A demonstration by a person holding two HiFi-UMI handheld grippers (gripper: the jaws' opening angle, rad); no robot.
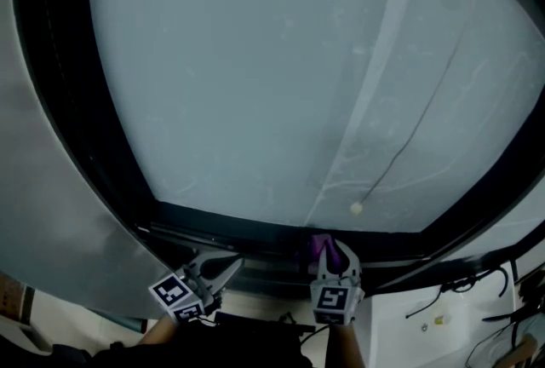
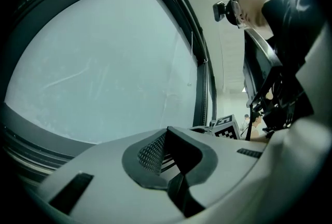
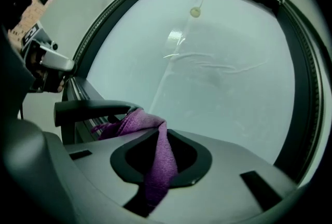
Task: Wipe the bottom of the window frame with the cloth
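Clamping cloth [image 3: 134, 121], right gripper [image 3: 161, 137], left gripper [image 2: 167, 135] closed

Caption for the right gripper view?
Right gripper shut on a purple cloth, its free end beside the dark window frame, frosted pane beyond.

The cloth [image 3: 158, 158] is purple, the window frame [image 1: 255, 228] black, its glass [image 1: 255, 77] pale grey-blue. The left gripper [image 1: 233, 265] and right gripper [image 1: 332, 249] are light grey with black pads [image 2: 153, 153], the left's mesh-patterned; their marker cubes [image 1: 173, 291] bear black-and-white squares
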